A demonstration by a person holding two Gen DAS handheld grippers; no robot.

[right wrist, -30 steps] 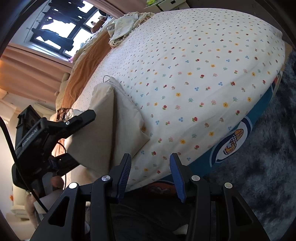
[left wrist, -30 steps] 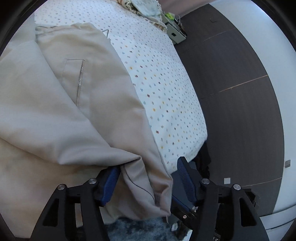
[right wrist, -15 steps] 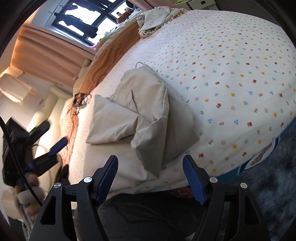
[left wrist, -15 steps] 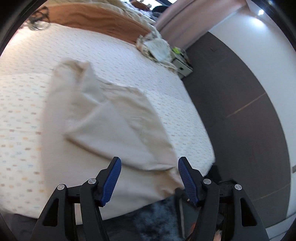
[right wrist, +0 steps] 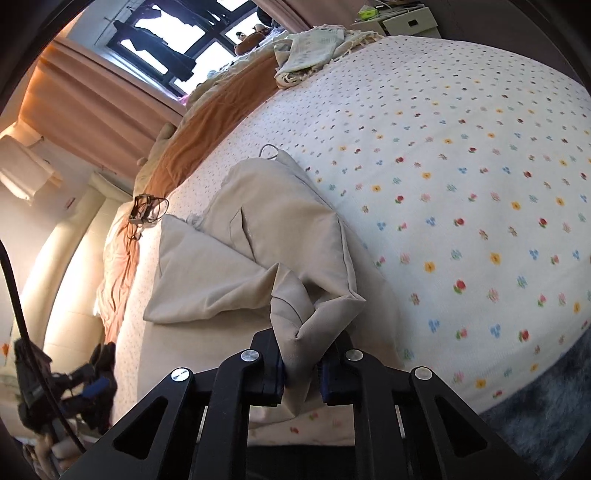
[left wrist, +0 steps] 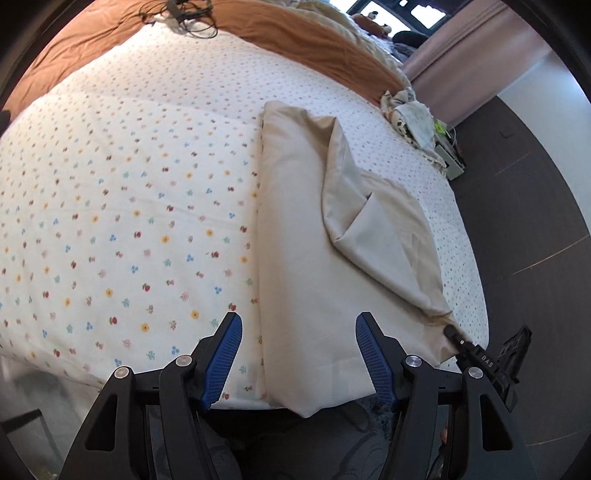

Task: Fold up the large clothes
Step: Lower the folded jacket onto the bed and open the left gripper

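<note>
Bed [left wrist: 110, 206] covered by white sheet with small coloured flower print. Rust-orange blanket [left wrist: 295, 33] lies along its far edge. Tangle of black cable [left wrist: 184, 16] rests at the blanket/sheet boundary. Crumpled patterned cloth [right wrist: 314, 48] bunched at the far corner of the bed. White storage box [right wrist: 410, 20] just beyond that corner. Dark wood floor [left wrist: 535, 184] beside the bed; grey shaggy rug [right wrist: 546, 417] at its foot. Window [right wrist: 177, 40] with peach curtain [right wrist: 85, 103].
</note>
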